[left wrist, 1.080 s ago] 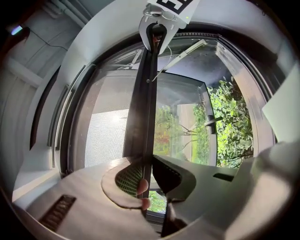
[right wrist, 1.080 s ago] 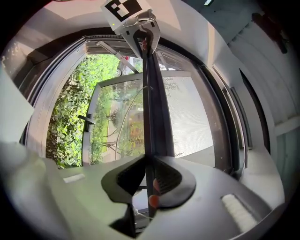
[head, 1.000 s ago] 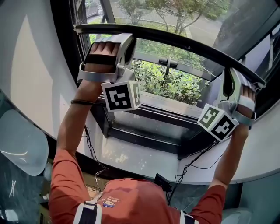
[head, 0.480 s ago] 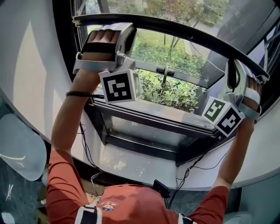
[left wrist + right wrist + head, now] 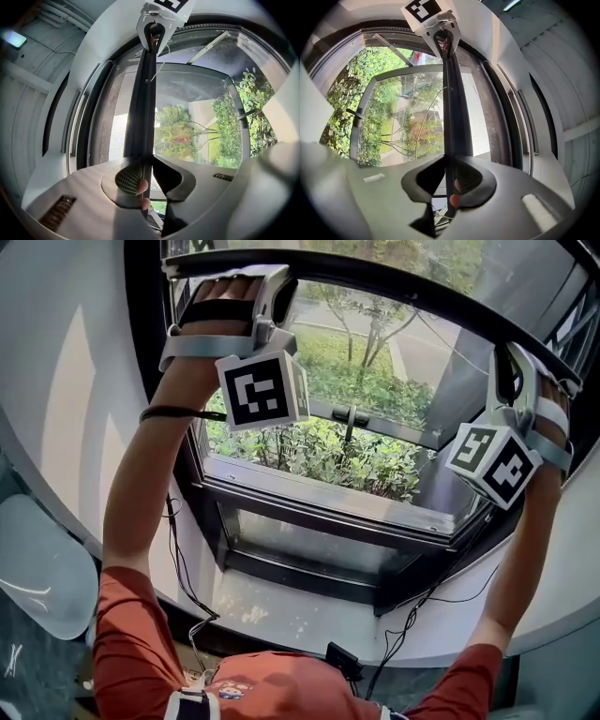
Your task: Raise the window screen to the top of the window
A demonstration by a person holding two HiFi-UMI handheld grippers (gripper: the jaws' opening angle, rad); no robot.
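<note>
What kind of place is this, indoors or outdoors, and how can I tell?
Indoors, probably a room in a building, right at a window. A white wall surrounds the dark window frame, green shrubs grow outside the glass, and the screen bar crosses the top of the opening.

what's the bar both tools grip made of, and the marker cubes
The bar: dark, smooth, faint sheen; looks like painted metal or hard plastic, unclear which. The marker cube: matte white faces, crisp black print; probably plastic.
</note>
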